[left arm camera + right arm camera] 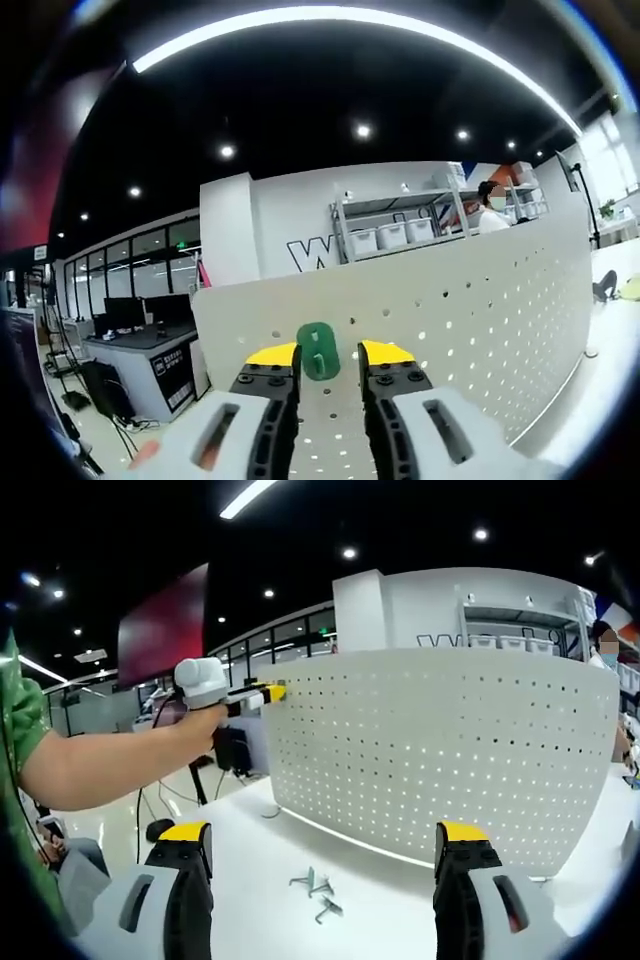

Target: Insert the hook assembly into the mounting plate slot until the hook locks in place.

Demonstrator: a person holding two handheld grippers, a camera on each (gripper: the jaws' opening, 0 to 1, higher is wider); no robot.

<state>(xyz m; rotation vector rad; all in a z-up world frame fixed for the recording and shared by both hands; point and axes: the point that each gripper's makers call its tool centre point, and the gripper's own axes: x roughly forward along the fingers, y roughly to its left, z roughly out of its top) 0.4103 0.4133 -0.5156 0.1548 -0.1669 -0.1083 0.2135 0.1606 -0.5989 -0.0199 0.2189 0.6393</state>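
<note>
In the left gripper view, the green hook piece (319, 351) is sitting between the jaws, its lower part hidden, so grip contact is impossible to judge. In the right gripper view, small metal hooks (316, 892) at 6 o'clock are lying too tiny to make out, and the pegboard (440, 760) is running off past 3 o'clock

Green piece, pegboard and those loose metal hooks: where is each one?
Green piece (319, 351): left gripper view, its middle, between the fingers.
Pegboard (440, 750): right gripper view, its perforated face.
Metal hooks (318, 894): right gripper view, on the middle of the cluster.
</note>
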